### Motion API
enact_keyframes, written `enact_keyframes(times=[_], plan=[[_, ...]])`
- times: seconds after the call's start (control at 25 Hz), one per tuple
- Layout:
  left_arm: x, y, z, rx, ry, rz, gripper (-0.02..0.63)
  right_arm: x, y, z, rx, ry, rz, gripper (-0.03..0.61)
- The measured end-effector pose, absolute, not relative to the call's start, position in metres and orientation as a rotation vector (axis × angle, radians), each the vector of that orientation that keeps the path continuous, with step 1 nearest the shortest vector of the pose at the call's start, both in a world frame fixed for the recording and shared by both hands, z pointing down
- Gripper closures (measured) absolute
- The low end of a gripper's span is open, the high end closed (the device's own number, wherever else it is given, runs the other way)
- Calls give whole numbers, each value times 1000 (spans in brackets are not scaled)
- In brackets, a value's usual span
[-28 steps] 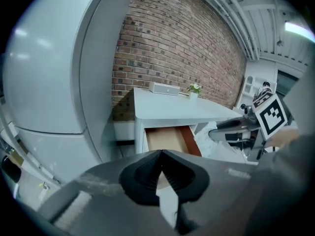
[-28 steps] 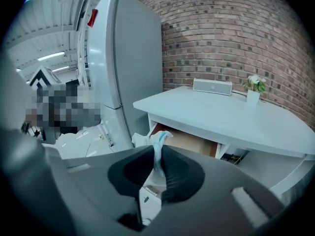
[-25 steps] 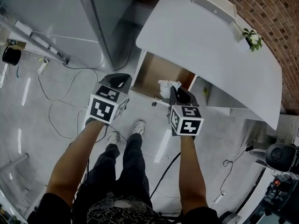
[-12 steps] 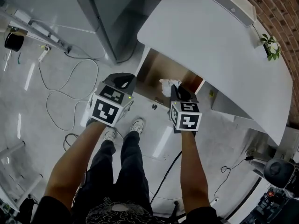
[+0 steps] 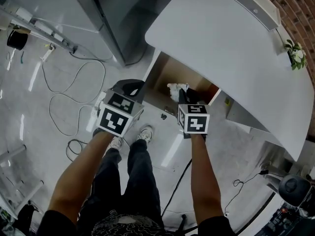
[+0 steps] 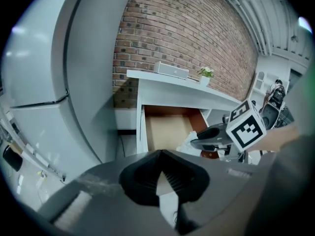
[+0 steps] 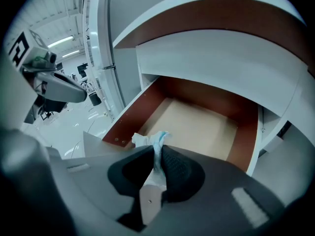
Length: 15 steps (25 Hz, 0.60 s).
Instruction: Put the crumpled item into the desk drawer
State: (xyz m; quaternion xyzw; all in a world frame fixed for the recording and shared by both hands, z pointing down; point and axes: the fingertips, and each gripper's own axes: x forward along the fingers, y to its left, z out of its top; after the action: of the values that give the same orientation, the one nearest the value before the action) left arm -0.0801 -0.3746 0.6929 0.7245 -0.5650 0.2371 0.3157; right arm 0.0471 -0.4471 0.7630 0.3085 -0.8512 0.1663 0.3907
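Note:
The desk drawer (image 5: 162, 77) stands pulled open under the white desk top (image 5: 221, 38), and its brown inside (image 7: 197, 124) holds nothing. My right gripper (image 5: 183, 93) is shut on the crumpled white item (image 5: 175, 90), a wad of tissue-like paper. It hangs at the drawer's front edge. In the right gripper view the crumpled item (image 7: 153, 142) sticks up from between the jaws of the right gripper (image 7: 158, 155). My left gripper (image 5: 129, 87) is to the left of the drawer front. In its own view the left gripper (image 6: 160, 157) is shut with nothing in it, and the drawer (image 6: 167, 129) lies ahead.
A tall grey cabinet (image 5: 113, 14) stands left of the desk. Cables (image 5: 74, 82) lie on the grey floor. The person's shoes (image 5: 145, 133) are just in front of the drawer. A white box (image 5: 253, 6) and a small plant (image 5: 297, 52) sit on the desk's far side.
The head view has shifted a little. Both grippers stay in front of the open drawer, and the right one still holds the crumpled item at the drawer's front edge.

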Motion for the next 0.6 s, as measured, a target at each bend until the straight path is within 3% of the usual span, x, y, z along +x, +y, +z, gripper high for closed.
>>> enact_keyframes(times=[0.4, 0.6], plan=[[-78, -383, 702, 1902, -1484, 639, 614, 40, -450, 778, 726, -2163, 422, 525], [-78, -386, 701, 1904, -1484, 643, 614, 40, -451, 778, 725, -2167, 461, 485]])
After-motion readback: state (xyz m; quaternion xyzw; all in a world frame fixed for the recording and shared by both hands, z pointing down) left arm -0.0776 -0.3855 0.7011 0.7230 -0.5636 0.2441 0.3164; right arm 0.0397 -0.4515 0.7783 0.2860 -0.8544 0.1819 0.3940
